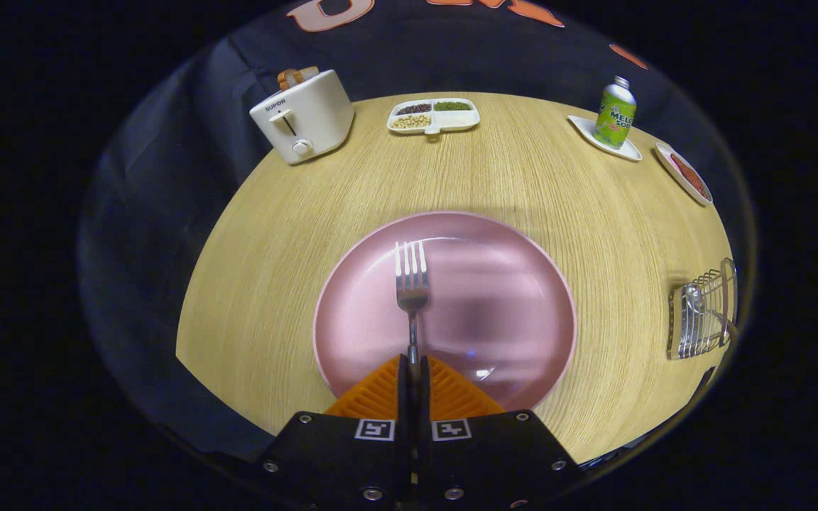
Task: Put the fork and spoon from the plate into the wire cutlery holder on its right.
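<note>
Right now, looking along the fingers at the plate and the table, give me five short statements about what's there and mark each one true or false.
1. The gripper has its fingers shut on the fork handle. True.
2. The fork's tines point back toward the fingers. False: they point away, over the pink plate.
3. The wire cutlery holder stands to the right of the plate. True.
4. The green can lies tipped over on the table. False: it stands upright on a small white dish.
5. The toaster sits beyond the plate, to the left. True.
</note>
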